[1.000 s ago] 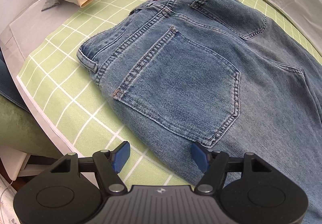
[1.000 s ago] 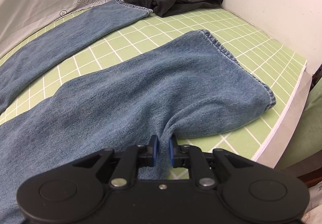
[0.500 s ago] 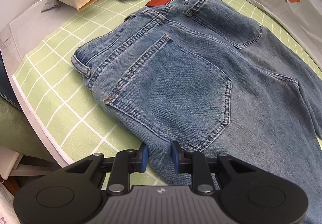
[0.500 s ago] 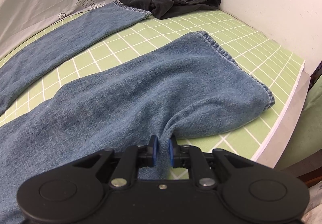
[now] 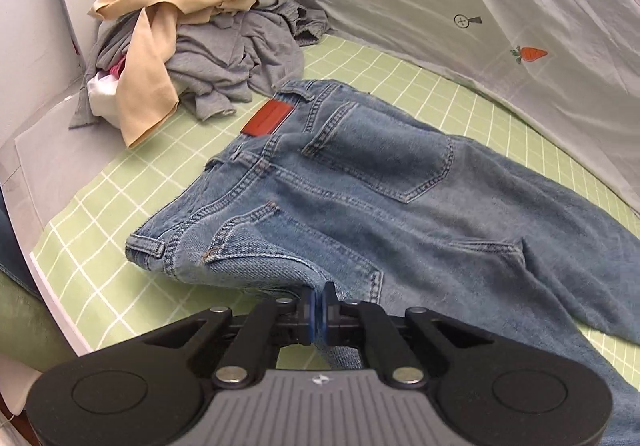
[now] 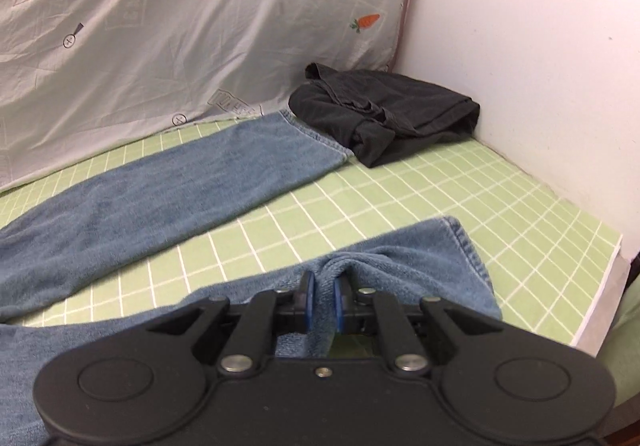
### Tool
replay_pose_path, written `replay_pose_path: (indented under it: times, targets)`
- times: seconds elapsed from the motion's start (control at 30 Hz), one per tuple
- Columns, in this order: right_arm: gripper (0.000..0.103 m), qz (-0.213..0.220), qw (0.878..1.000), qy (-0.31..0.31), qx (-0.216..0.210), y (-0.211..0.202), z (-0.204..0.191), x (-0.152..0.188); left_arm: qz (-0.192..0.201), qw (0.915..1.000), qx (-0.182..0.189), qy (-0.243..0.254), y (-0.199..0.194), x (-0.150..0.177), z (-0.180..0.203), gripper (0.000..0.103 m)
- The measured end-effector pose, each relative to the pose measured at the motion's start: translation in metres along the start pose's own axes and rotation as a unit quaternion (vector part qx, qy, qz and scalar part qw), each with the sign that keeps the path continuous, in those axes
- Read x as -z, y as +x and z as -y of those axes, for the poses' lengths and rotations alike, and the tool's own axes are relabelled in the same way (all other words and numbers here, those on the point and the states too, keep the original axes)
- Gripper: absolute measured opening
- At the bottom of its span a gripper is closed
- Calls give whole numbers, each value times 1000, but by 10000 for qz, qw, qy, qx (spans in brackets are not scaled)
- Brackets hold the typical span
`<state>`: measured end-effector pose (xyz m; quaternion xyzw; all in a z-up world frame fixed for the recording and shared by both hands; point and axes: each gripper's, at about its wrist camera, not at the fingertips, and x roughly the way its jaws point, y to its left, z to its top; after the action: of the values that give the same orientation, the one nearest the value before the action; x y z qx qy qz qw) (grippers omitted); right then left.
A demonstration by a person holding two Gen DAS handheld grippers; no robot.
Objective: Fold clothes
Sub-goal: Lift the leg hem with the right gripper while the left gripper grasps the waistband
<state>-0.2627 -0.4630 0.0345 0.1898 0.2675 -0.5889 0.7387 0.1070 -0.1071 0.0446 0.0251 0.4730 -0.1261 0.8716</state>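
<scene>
Flat across the green checked mat [image 5: 132, 181], a pair of blue jeans [image 5: 400, 197] is spread with the back pockets facing up and a red-brown patch [image 5: 267, 119] showing at the waistband. At the near edge of the seat, below the nearer back pocket, a fold of denim is pinched between the blue pads of the left gripper [image 5: 317, 304], whose fingers are pressed almost together; that edge is raised off the mat, and the rest of the jeans extends from the gripper toward 12 and 2 o'clock. In the right wrist view, the nearer trouser leg [image 6: 420, 258] is gathered into a ridge and clamped by the right gripper [image 6: 323, 298], its pads drawn close on the cloth, with the hem lying toward 2 o'clock from the fingertips. The farther leg [image 6: 180, 189] is stretched flat on the mat toward 11 o'clock. Just beyond its hem, a folded black garment [image 6: 392, 113] is seen near the white wall [image 6: 540, 65]. A heap of grey and tan clothes [image 5: 192, 41] is piled at 11 o'clock in the left view. Behind the mat, a grey printed sheet [image 6: 180, 25] with carrots is draped.
</scene>
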Motion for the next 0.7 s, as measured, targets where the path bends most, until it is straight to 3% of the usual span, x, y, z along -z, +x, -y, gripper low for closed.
replay_pose_path:
  times: [0.3, 0.4, 0.57, 0.7]
  targets:
    - [10, 716, 9968, 5, -343, 15, -34, -71, 522, 9984, 189, 91, 0, -54, 34, 3]
    - [10, 756, 9965, -59, -352, 31, -48, -82, 561, 9982, 196, 100, 13, -67, 44, 3]
    - [10, 464, 9983, -243, -258, 68, -69, -82, 443, 9988, 169, 86, 40, -77, 53, 3]
    - [10, 704, 9953, -549, -379, 86, -88, -116, 676, 9974, 219, 112, 39, -116, 65, 3]
